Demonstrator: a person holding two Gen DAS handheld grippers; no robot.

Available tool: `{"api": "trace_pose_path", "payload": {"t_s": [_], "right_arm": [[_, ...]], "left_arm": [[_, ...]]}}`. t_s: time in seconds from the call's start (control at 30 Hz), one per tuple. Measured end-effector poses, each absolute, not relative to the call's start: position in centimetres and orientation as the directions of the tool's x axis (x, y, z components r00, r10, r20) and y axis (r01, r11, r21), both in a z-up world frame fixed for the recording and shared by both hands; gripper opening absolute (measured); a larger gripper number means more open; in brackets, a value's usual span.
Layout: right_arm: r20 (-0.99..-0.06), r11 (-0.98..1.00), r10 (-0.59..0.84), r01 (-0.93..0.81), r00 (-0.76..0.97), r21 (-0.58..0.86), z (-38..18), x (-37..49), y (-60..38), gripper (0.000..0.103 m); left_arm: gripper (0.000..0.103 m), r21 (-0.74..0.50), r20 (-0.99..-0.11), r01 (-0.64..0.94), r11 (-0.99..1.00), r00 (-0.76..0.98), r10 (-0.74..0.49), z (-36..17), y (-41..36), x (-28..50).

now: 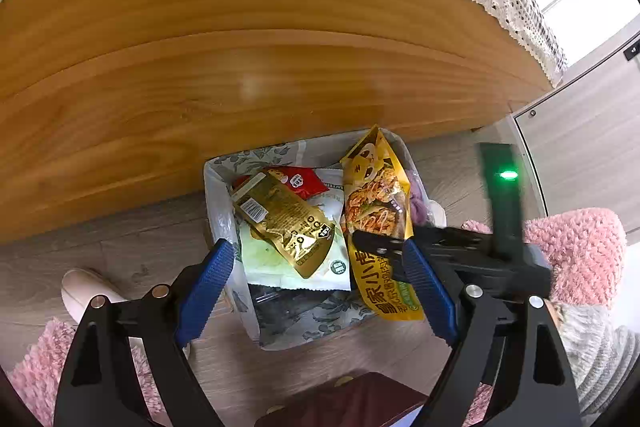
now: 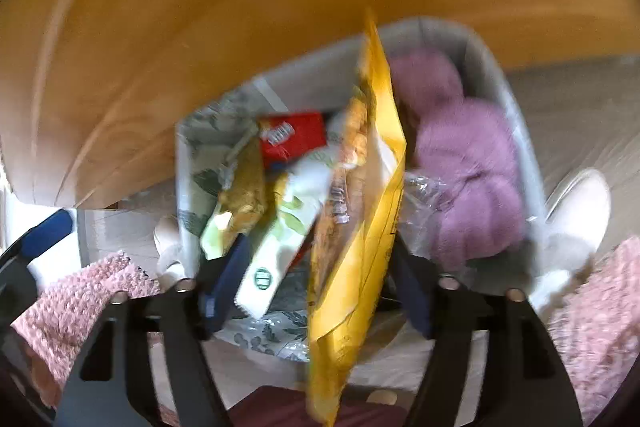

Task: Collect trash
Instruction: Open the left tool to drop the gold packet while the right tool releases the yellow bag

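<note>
Two grippers, left gripper and right gripper, are hanging wide open over the bin, gripping nothing, while the yellow wrapper, light, crinkly and slippery, is standing on edge inside it, best pinched near its top seam.

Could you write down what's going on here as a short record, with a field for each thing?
place: floor beside a wooden table
bin: lined with a leaf-print bag
in bin: gold pouch, red packet, white-green wrapper, purple fabric
yellow snack bag: on edge, between the right gripper jaws, not pinched
left gripper: open over the bin, empty
</note>
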State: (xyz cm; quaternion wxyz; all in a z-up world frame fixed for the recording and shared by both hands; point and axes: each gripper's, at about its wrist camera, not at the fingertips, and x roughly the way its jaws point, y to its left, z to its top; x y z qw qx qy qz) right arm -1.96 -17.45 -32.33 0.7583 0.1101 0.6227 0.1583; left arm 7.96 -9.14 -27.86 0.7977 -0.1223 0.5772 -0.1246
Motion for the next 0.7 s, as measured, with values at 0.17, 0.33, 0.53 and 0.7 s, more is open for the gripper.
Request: {"api": "trace_pose_path", "payload": {"t_s": [0.17,0.33,0.53,0.7], "right_arm": [[-0.919,0.974,0.221,-0.116,0.328,0.193,-28.7,-2.0,-18.9,0.09],[-0.923,0.98,0.194,-0.109,0.333,0.167,-27.9,-2.1,-20.3,0.095],[-0.925,0.978,0.196,-0.137,0.326,0.159,-26.9,-3.0,-19.8,0.095],[-0.923,0.978,0.183,-0.162,0.34,0.134,-26.4,-3.6,-18.5,0.095]], "left_arm": [[0.083,-0.34,-0.892,0.058,0.939,0.296,-0.341,-27.9,-9.3,8.0],[0.084,-0.333,-0.895,0.056,0.941,0.296,-0.334,-27.9,-9.3,8.1],[0.095,-0.323,-0.896,0.055,0.945,0.304,-0.324,-27.7,-9.2,8.0],[0.095,-0.309,-0.901,0.043,0.95,0.308,-0.307,-27.7,-8.9,8.1]]}}
